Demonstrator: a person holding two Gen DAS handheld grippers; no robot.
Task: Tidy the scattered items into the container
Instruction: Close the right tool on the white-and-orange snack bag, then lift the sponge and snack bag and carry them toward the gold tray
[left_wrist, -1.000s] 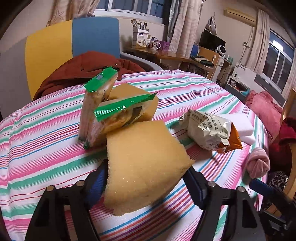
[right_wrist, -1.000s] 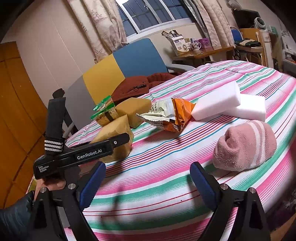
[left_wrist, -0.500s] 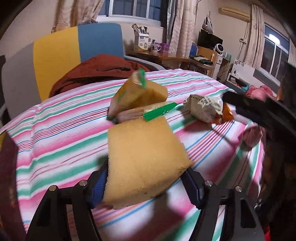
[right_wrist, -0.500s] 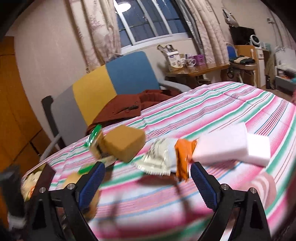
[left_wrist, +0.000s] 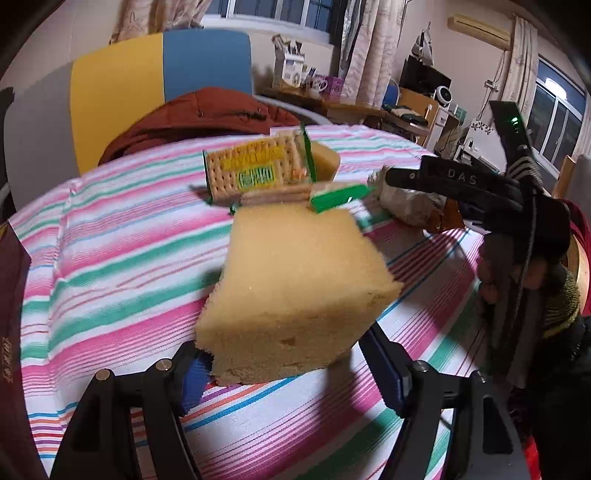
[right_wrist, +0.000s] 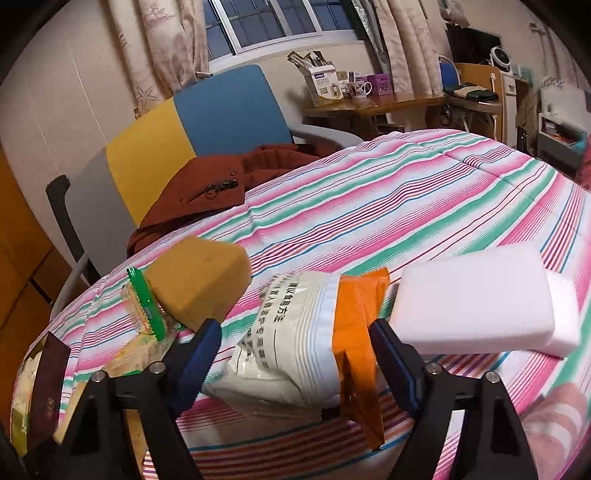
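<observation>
Gripping a porous yellow sponge block (left_wrist: 295, 291)

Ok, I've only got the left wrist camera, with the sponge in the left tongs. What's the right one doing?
Observer: The right tongs straddle the white-and-orange snack bag. Their jaws have just been closing, with the bag between them.
Operator: Is it gripped yet?
Observer: It doesn't look like it. A strip of striped cloth shows between the bag and one jaw.
Operator: Is anything else next to it?
Observer: Two overlapping white foam blocks lie just to the bag's right in that view.
</observation>
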